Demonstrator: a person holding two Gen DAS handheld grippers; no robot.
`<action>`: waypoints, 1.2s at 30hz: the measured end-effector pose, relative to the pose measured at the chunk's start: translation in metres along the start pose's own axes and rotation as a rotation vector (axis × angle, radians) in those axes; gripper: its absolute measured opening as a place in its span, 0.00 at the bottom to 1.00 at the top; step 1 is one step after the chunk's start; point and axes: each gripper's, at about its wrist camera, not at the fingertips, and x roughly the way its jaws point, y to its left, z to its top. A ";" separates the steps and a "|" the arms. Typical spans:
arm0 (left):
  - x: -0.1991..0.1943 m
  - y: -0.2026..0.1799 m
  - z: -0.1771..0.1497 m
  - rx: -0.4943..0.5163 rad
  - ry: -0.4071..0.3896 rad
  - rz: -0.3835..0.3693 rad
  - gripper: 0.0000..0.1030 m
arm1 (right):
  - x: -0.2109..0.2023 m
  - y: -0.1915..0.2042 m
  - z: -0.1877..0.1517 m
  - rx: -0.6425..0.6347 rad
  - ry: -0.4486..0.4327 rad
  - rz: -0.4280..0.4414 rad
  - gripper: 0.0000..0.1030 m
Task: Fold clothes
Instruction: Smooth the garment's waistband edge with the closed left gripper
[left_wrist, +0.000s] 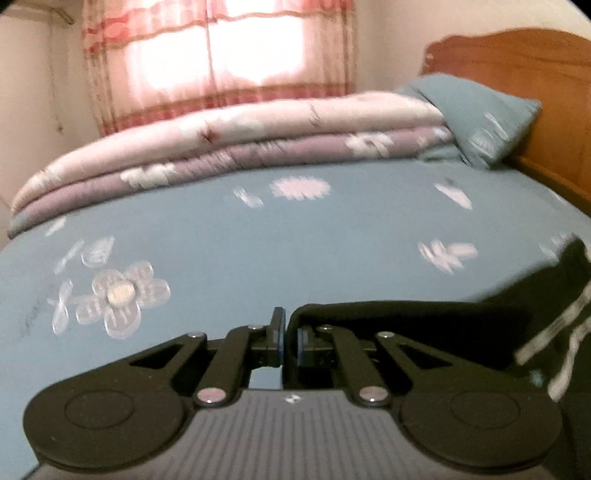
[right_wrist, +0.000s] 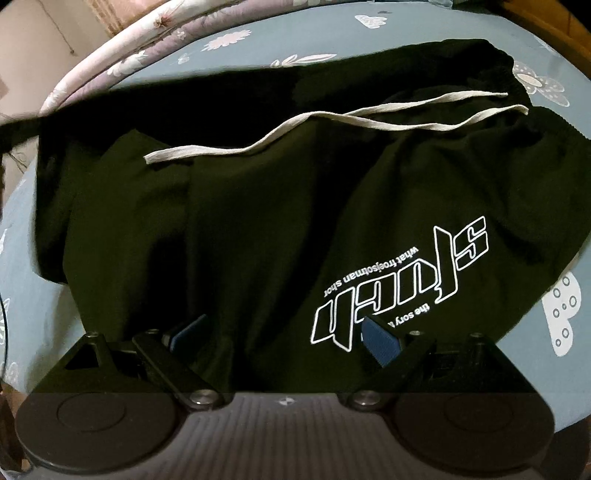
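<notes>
A pair of black shorts lies spread on the bed, with a pale drawstring and white outlined lettering. My right gripper hovers low over the near edge of the shorts. It is open, its blue pads stand wide apart, and dark cloth lies below the gap. In the left wrist view my left gripper is shut on a pinched edge of the black shorts. From that grip the cloth stretches off to the right above the sheet. This view is blurred by motion.
The bed has a blue sheet with white flowers. A folded pink and purple quilt lies along its far side beside a blue pillow. A wooden headboard stands at the right and a pink curtain hangs behind.
</notes>
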 end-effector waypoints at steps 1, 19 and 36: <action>0.008 0.003 0.010 -0.010 -0.003 0.015 0.03 | 0.001 -0.001 0.002 0.001 -0.002 -0.004 0.90; 0.167 -0.004 0.071 0.006 0.100 0.202 0.04 | 0.014 -0.024 0.031 0.034 -0.066 -0.043 0.90; 0.172 -0.007 0.020 0.138 0.232 0.125 0.48 | 0.013 -0.009 0.030 -0.007 -0.069 -0.041 0.90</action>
